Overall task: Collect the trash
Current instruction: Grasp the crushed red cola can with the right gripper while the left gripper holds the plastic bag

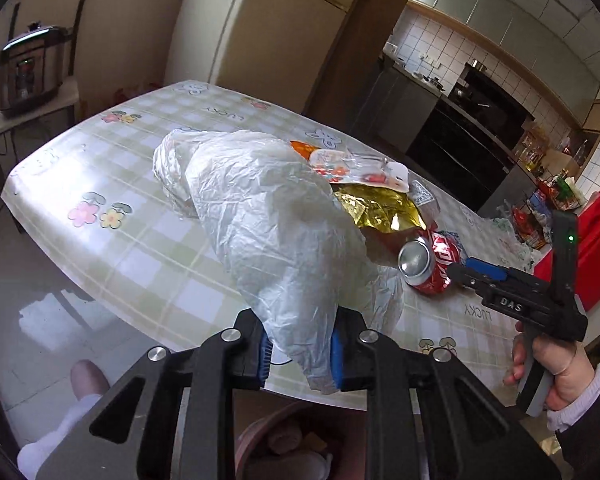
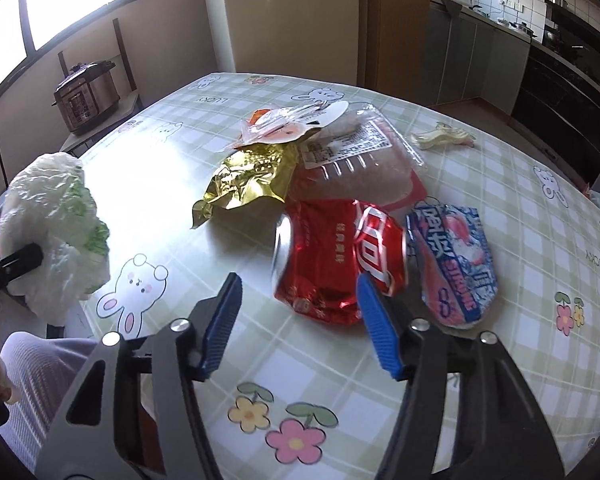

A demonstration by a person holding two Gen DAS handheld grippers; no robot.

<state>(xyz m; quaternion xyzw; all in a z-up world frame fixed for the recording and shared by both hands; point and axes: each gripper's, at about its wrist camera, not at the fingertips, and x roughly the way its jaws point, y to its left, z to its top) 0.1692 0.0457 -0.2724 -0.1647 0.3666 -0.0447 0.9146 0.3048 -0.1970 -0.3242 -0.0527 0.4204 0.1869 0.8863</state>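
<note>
A crumpled white plastic bag point(image 1: 276, 224) hangs over the table's near edge, and my left gripper point(image 1: 300, 356) is shut on its lower end. A crushed red cola can point(image 2: 328, 256) lies on its side on the checked tablecloth point(image 2: 500, 184). My right gripper point(image 2: 298, 284) stands open just in front of the can; its right fingertip overlaps the can's side and the left one is apart from it. Behind the can lie a gold foil wrapper point(image 2: 248, 180), a clear labelled tray point(image 2: 360, 152) and an orange and white packet point(image 2: 284, 124). A blue and pink wrapper point(image 2: 456, 264) lies to the can's right.
A pale yellowish scrap point(image 2: 440, 136) lies at the table's far right. A pressure cooker point(image 2: 86, 96) stands on a side table at the left, with a fridge point(image 1: 284, 28) behind. A round bin point(image 1: 284, 440) holding trash sits below the table's near edge.
</note>
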